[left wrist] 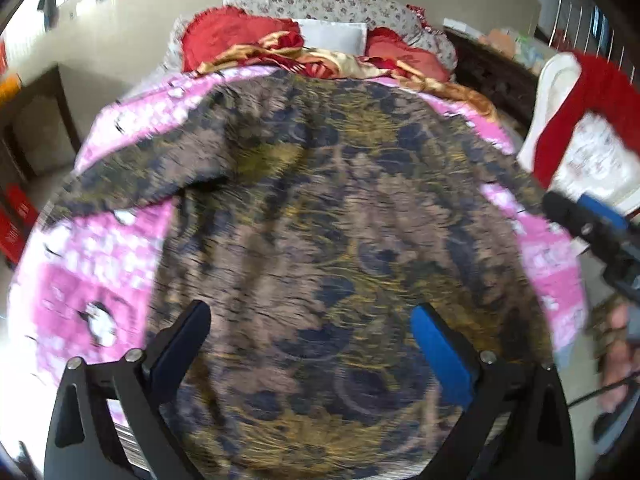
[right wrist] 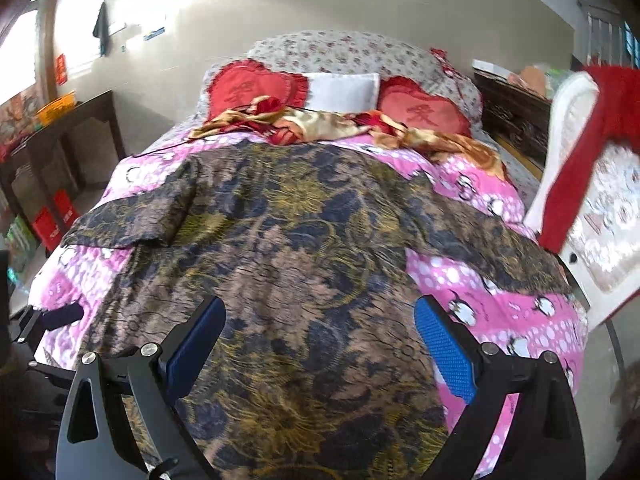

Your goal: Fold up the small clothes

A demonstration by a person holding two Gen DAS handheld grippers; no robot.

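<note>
Left gripper (left wrist: pixel 310 320): fingers spread wide, holding nothing, above the garment.
Right gripper (right wrist: pixel 320 318): fingers spread wide, empty.
Garment (right wrist: pixel 288 264): brown, navy and gold patterned fabric, spread flat on the pink penguin-print bedspread (right wrist: pixel 500 300).
Right view only: heart cushions (right wrist: pixel 256 88) with an embroidered character, unreadable.
</note>
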